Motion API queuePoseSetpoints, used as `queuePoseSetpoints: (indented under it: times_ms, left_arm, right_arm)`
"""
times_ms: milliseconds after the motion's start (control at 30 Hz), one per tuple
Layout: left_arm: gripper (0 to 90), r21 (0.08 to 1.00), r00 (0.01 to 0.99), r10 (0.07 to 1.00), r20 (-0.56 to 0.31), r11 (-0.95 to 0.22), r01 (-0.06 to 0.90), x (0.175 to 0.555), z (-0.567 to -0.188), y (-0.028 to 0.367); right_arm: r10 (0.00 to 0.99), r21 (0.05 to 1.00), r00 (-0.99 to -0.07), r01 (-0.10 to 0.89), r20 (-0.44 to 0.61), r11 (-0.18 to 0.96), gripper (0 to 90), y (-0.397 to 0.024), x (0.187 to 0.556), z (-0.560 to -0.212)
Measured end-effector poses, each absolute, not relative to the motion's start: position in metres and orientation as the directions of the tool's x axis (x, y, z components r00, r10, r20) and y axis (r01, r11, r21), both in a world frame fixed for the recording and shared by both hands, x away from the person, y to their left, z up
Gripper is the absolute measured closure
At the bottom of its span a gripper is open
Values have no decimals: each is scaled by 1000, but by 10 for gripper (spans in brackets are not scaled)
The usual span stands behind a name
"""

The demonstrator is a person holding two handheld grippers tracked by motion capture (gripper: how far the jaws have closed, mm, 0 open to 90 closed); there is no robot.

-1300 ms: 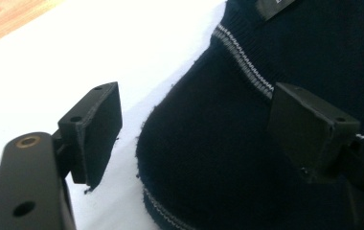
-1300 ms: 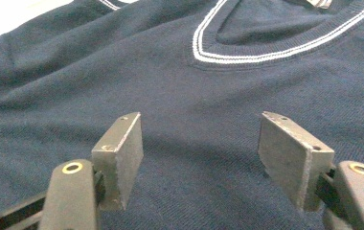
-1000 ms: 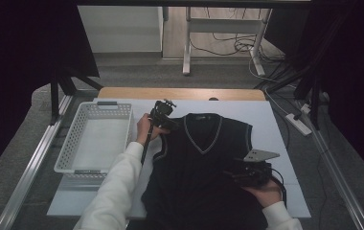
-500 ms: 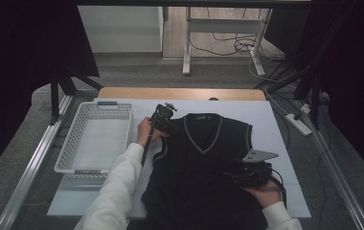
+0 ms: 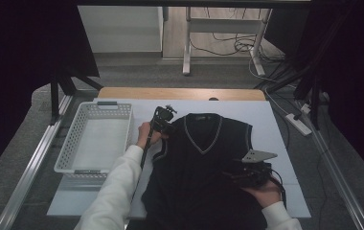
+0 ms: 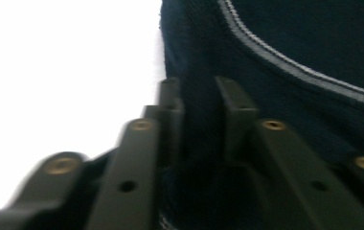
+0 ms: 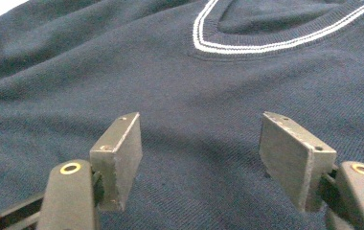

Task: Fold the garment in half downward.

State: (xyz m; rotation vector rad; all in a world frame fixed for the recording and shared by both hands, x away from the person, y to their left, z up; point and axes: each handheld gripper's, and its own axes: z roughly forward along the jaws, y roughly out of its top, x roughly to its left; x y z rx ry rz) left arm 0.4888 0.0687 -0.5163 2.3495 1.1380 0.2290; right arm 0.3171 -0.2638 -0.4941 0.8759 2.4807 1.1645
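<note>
A white sheet covers the table, and a strip of bare wood shows along its far edge. On the sheet lies a dark navy sleeveless V-neck sweater, spread flat with the neck toward the far side; the neck and the armholes have a thin pale stripe. To the left of the sweater stands a white perforated plastic basket, close to the left edge of the table.

The left gripper is at the sweater's left shoulder, held by the left hand in a white sleeve. In the left gripper view its two black jaws stand near together with a fold of the navy fabric between them, so it is clamped on the sweater edge beside the white sheet.

The right gripper rests low over the right part of the sweater's front, with its grey three-cornered plate on top. In the right gripper view its jaws stand wide apart above the knit fabric, holding nothing; whether the tips touch the cloth I cannot tell.

Around the table the floor is grey carpet. Beyond the far side there are white table legs, loose black cables and a white power strip at the right. Dark curtains hang on both sides.
</note>
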Motion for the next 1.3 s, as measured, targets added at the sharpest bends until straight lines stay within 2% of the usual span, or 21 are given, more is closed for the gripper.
queuePoseSetpoints:
  times_ms: [100, 300, 533, 1000, 1300]
  left_arm:
    - [793, 535, 630, 776, -37, -517, 668, 483, -513, 65]
    - [804, 623, 623, 781, -33, -472, 624, 465, -499, 68]
    - [805, 670, 650, 760, -27, -469, 575, 448, -487, 67]
    - [805, 715, 669, 740, -67, -432, 549, 436, -481, 74]
    - [804, 732, 668, 738, -91, -406, 548, 433, -482, 78]
  right_arm:
    - [623, 765, -782, 411, 15, 496, 314, -264, 317, -494]
    - [630, 767, -777, 412, 13, 491, 314, -266, 318, -493]
    - [644, 775, -765, 414, 11, 478, 314, -270, 318, -490]
    - [717, 798, -697, 435, 4, 418, 317, -286, 333, -481]
    - [763, 799, -646, 459, 0, 389, 326, -295, 367, -471]
